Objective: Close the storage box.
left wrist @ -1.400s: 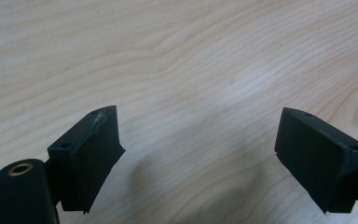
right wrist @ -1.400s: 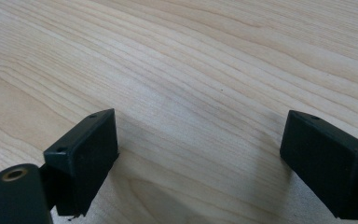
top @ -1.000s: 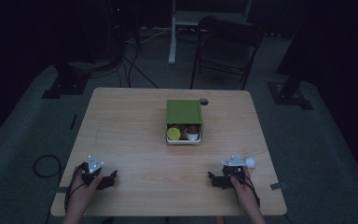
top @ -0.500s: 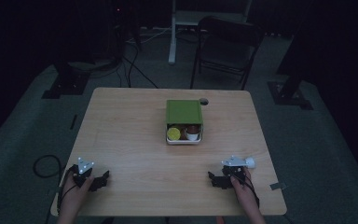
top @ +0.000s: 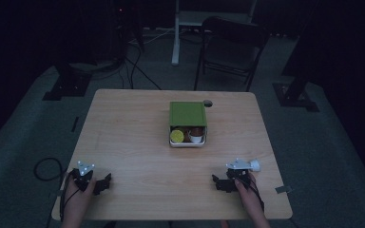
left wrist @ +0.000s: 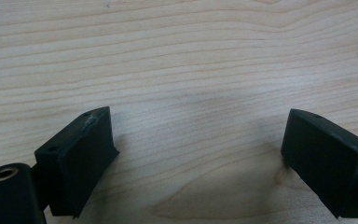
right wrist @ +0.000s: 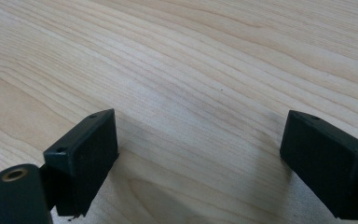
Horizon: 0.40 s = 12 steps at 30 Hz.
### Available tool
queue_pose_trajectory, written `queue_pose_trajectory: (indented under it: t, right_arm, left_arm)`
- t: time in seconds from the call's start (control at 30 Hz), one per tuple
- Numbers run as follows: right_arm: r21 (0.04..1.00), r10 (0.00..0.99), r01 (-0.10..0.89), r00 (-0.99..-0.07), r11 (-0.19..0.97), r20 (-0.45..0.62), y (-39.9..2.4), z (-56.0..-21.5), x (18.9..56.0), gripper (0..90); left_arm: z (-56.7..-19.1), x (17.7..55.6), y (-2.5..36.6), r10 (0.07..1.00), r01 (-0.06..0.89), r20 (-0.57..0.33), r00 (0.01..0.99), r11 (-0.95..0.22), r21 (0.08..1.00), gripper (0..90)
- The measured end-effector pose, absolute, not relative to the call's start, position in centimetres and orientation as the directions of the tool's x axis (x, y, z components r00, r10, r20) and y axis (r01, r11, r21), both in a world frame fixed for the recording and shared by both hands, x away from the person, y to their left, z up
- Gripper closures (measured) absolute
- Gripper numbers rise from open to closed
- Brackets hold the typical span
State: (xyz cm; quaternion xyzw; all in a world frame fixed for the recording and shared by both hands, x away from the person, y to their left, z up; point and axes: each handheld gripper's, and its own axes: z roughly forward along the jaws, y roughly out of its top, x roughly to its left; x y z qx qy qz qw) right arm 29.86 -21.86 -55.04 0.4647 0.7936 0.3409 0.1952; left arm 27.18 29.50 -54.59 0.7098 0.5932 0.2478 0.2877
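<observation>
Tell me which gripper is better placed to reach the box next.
Right, probably, by a small margin. The right gripper sits nearer the box than the left gripper, which rests toward the table's left corner. Both are open and empty.

No readable text or labels.

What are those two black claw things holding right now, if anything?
Nothing. The left gripper and right gripper both stand open over bare table; the left's jaws have just been opening, nothing between them.
</observation>
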Motion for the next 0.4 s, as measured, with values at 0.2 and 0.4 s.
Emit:
queue_pose_trajectory:
  t: [0.2, 0.4]
  right_arm:
    - [0.723, 0.871, 0.604, -0.492, 0.335, 0.007, -21.86, -55.04, 29.86, 10.7]
    - [0.723, 0.871, 0.604, -0.492, 0.335, 0.007, -21.86, -55.03, 29.86, 10.7]
  left_arm:
    - [-54.59, 27.23, 29.4, 0.987, 0.704, 0.01, 0.159, -0.12, 0.7, 8.4]
    - [-54.59, 27.26, 29.32, 0.988, 0.705, 0.01, 0.152, -0.115, 0.699, 8.0]
